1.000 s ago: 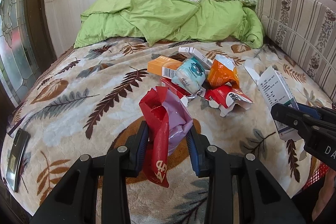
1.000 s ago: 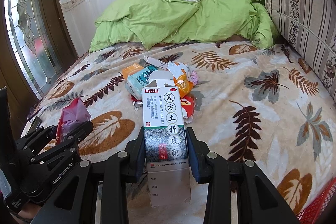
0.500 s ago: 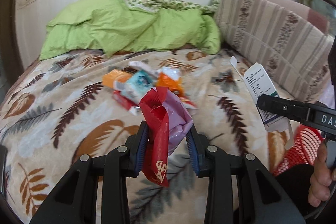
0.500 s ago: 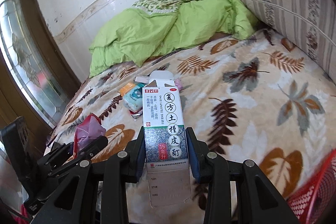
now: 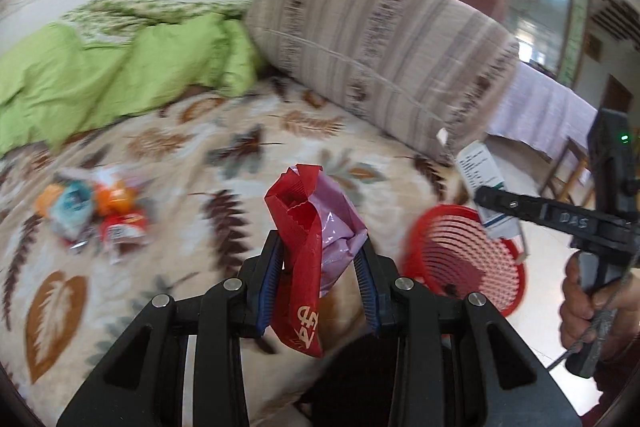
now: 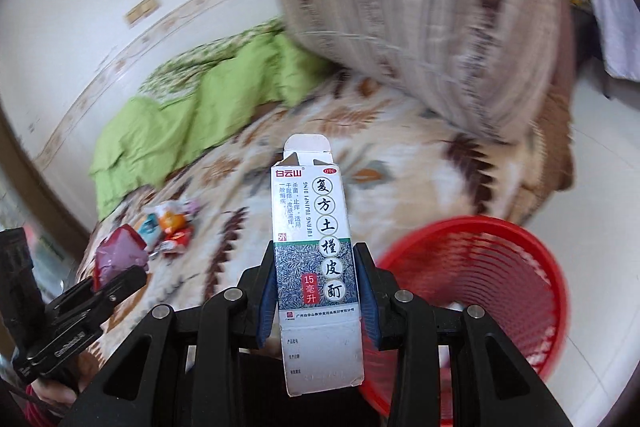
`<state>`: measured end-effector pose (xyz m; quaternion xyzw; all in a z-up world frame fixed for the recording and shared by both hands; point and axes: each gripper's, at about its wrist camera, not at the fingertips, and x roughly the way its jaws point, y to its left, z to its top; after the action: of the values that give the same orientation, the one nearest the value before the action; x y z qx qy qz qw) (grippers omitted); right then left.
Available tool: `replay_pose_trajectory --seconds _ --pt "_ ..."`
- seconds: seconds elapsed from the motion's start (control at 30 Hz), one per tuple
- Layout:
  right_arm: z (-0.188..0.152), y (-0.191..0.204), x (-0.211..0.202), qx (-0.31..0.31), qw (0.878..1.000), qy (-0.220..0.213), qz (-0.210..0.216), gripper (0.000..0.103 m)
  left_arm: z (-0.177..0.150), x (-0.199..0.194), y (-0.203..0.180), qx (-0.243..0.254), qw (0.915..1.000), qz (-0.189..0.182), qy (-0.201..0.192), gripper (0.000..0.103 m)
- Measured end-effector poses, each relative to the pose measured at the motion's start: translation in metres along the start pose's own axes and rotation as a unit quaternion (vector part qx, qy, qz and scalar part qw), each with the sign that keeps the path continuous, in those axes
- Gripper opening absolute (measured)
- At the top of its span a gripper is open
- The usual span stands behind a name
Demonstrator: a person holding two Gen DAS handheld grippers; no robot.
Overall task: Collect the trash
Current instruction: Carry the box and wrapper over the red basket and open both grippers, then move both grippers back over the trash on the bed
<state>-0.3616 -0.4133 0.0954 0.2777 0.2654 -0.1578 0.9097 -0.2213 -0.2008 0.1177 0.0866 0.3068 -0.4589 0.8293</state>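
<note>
My left gripper (image 5: 318,257) is shut on a crumpled red and purple wrapper (image 5: 310,223), held above the bed's edge. My right gripper (image 6: 316,273) is shut on a white medicine carton (image 6: 314,227) with Chinese print. In the left wrist view the right gripper (image 5: 496,201) holds that carton (image 5: 480,173) over the rim of a red mesh trash basket (image 5: 464,259). The basket also shows in the right wrist view (image 6: 480,267), right of the carton. A pile of wrappers and boxes (image 5: 96,207) lies on the leaf-patterned blanket (image 5: 200,187), left of both grippers.
A striped bolster cushion (image 5: 380,47) lies along the bed's right side. A green duvet (image 5: 100,75) is bunched at the far end. The basket stands on a pale tiled floor (image 6: 600,187) beside the bed. A table with a cloth (image 5: 548,107) stands farther right.
Both grippers have swung right, away from the trash pile, each still holding its item. The red basket has come fully into view, and the carton now hangs over its rim.
</note>
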Motion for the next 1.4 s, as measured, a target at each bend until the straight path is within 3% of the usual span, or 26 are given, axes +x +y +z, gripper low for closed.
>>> replay_pose_trajectory --seconds 0.13,0.27,0.3,0.37,0.4,0.5,0.77,1.07,1.2,1.4 --pt "0.000 -0.040 -0.011 0.043 0.999 -0.003 -0.031 0.038 0.012 0.029 -0.049 0.013 0.9974 -0.064 0.030 0.034" --pt "0.001 -0.063 -0.022 0.070 0.996 -0.015 -0.052 0.040 0.020 0.054 -0.093 0.037 0.9934 -0.098 0.046 0.035" --pt "0.001 -0.065 -0.024 0.072 0.996 -0.018 -0.058 0.044 0.022 0.060 -0.101 0.039 0.9926 -0.105 0.048 0.039" --pt "0.002 -0.069 -0.027 0.074 0.994 -0.028 -0.077 0.059 0.023 0.068 -0.114 0.044 0.9917 -0.110 0.049 0.062" --pt "0.002 -0.071 -0.029 0.075 0.993 -0.034 -0.085 0.059 0.022 0.069 -0.117 0.041 0.9917 -0.112 0.050 0.072" --pt "0.002 -0.079 -0.033 0.075 0.992 -0.039 -0.089 0.059 0.019 0.066 -0.112 0.034 0.9915 -0.115 0.049 0.072" --pt "0.001 -0.056 -0.010 0.066 0.996 -0.017 -0.050 0.060 0.012 0.048 -0.039 -0.022 0.9981 -0.033 0.047 0.072" --pt "-0.003 0.026 0.032 -0.021 0.999 0.030 -0.002 0.060 -0.015 0.004 0.069 -0.082 0.9928 0.075 0.042 0.074" --pt "-0.002 0.070 0.050 -0.063 0.997 0.046 0.020 0.060 -0.025 -0.018 0.126 -0.117 0.9827 0.141 0.024 0.076" --pt "-0.003 0.149 0.090 -0.127 0.987 0.081 0.061 0.064 -0.041 -0.040 0.218 -0.198 0.9566 0.214 0.000 0.076"
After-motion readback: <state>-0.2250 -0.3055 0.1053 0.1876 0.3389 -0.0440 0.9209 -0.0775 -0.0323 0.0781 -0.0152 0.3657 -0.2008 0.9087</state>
